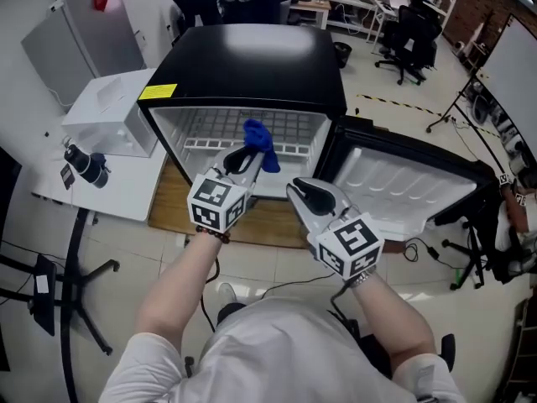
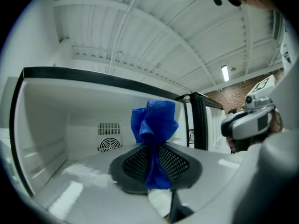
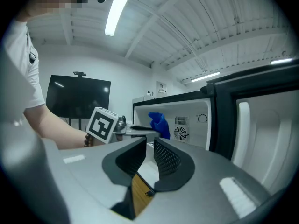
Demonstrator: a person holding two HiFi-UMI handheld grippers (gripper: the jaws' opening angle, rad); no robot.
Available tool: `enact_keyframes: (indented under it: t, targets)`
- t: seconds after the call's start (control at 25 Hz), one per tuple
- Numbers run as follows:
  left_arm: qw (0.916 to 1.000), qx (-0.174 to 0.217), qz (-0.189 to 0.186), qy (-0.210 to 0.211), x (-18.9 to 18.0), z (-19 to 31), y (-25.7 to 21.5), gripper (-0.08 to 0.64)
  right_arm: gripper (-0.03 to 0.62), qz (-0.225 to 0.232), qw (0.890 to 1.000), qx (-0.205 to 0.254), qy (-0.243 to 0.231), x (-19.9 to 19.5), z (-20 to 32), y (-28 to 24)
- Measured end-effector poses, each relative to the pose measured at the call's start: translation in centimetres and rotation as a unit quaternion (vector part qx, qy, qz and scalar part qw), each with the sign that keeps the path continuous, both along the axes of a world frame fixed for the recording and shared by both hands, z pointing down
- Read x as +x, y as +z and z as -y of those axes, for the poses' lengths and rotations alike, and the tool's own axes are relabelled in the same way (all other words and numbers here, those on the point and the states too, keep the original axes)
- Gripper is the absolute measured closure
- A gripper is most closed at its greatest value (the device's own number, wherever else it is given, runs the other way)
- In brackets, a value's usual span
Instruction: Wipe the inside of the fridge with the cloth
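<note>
A black mini fridge [image 1: 252,57] stands open, its white inside [image 1: 252,128] fitted with a wire shelf and its door [image 1: 403,191] swung out to the right. My left gripper [image 1: 247,154] is shut on a bunched blue cloth [image 1: 261,143] at the mouth of the fridge. In the left gripper view the cloth [image 2: 154,125] sticks up from between the jaws [image 2: 156,164], in front of the back-wall fan grille [image 2: 108,145]. My right gripper [image 1: 304,193] hangs just right of it, outside the fridge. Its jaws [image 3: 149,155] are open with a narrow gap and nothing between them. The cloth [image 3: 160,123] also shows beyond them.
A white box [image 1: 109,116] sits on a white table to the left of the fridge, with a small dark device [image 1: 84,164] in front of it. The fridge rests on a wooden board [image 1: 260,221]. Office chairs [image 1: 411,23] stand behind, and cables lie on the floor.
</note>
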State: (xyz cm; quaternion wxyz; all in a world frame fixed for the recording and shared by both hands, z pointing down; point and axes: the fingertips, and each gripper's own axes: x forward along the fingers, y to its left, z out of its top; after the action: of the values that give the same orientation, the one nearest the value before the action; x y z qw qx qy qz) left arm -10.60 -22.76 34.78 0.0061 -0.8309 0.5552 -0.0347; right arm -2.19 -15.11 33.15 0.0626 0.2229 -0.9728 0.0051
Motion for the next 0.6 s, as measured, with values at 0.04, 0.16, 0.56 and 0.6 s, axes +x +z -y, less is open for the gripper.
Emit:
enact_keyframes:
  t: [0.04,0.16,0.56,0.6]
  targets:
    - [0.9999,0.001,0.002,0.014,0.3,-0.7,-0.1,0.497,0.531,0.001,1.000,-0.003,-0.003,-0.1,0.2,0.0]
    - [0.9979,0.000,0.009,0.064,0.7,-3.0,-0.2,0.497,0.501,0.005,1.000,-0.013,-0.007,-1.2,0.6,0.0]
    - [0.9780,-0.010,0.013,0.208,-1.3,-9.0,-0.1,0.495,0.456,0.001,0.996,-0.045,-0.081,-6.6,-0.1,1.1]
    - [0.9753,-0.013,0.011,0.220,-1.5,-9.4,0.0,0.495,0.455,0.002,0.994,-0.051,-0.092,-7.2,-0.3,1.2]
